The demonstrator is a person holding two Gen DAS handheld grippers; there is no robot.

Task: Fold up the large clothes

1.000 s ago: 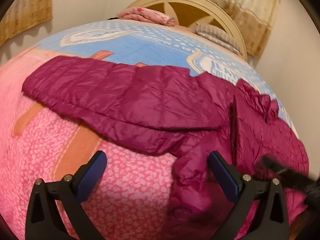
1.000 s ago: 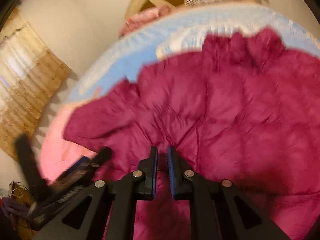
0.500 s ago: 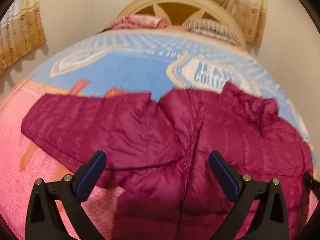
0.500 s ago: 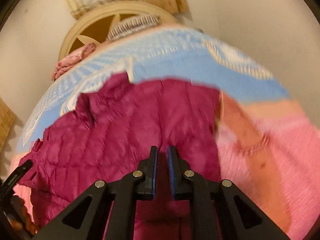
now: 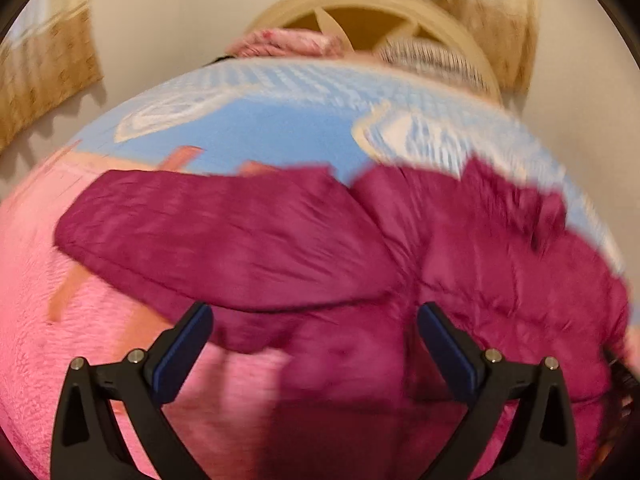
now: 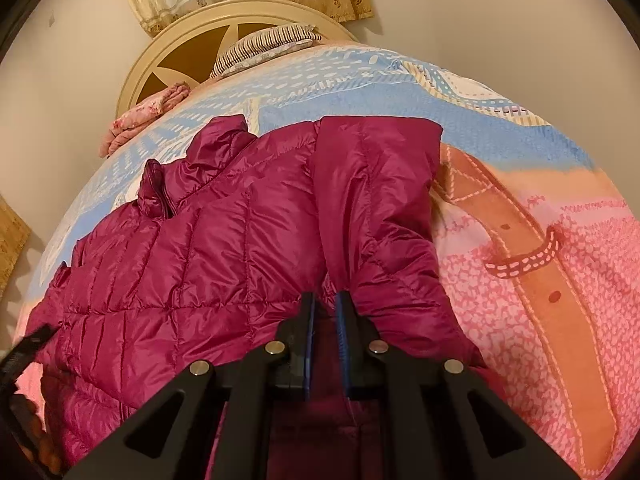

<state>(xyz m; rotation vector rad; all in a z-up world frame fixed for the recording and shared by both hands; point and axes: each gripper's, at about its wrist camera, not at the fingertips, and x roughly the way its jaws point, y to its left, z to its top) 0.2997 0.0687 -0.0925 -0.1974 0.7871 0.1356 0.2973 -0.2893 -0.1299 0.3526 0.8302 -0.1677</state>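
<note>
Magenta puffer jacket (image 6: 224, 264) lay spread on the pink-and-blue bedspread (image 6: 540, 280), long axis running across the bed, collar (image 6: 160, 188) toward the left side, one sleeve (image 6: 376, 200) folded over the body and pointing at the headboard (image 6: 180, 36). Right gripper (image 6: 325, 308) was pinched narrow on jacket fabric. Left gripper (image 5: 314, 332) hung wide apart above the jacket's near edge, holding nothing; that view was motion-blurred.

My left view is smeared with motion blur: the jacket (image 5: 360, 248) shows no quilting, and the bedspread (image 5: 280, 120) print is unreadable. In my right view the jacket's hem runs under my own frame and off the bottom edge, so what my nearly closed jaws pinch there is hidden from me.
</note>
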